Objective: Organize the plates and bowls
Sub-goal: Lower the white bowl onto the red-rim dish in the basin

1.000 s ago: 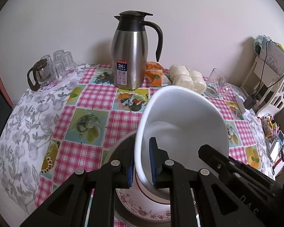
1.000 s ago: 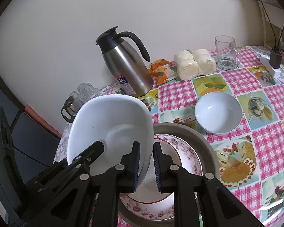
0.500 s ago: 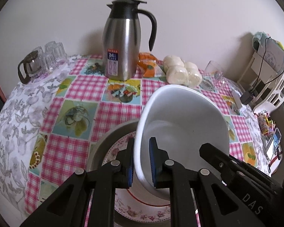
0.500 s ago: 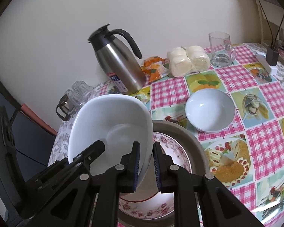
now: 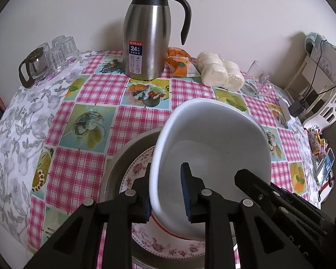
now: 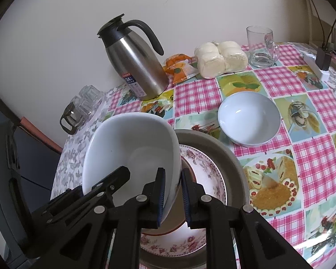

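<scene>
Two grippers hold our large white bowl (image 5: 212, 148) by opposite rims: the left gripper (image 5: 165, 192) is easing open around its edge, the right gripper (image 6: 172, 196) pinches tight; it tilts over the floral plate (image 6: 203, 163) in the grey dish (image 6: 230, 154)

My table (image 6: 277, 83) wears pink-check cloth. Grey plate (image 6: 233, 161) at six, small white bowl (image 6: 249, 117) at three, steel jug (image 6: 135, 60) at eleven, buns (image 6: 221, 59) at twelve.
</scene>
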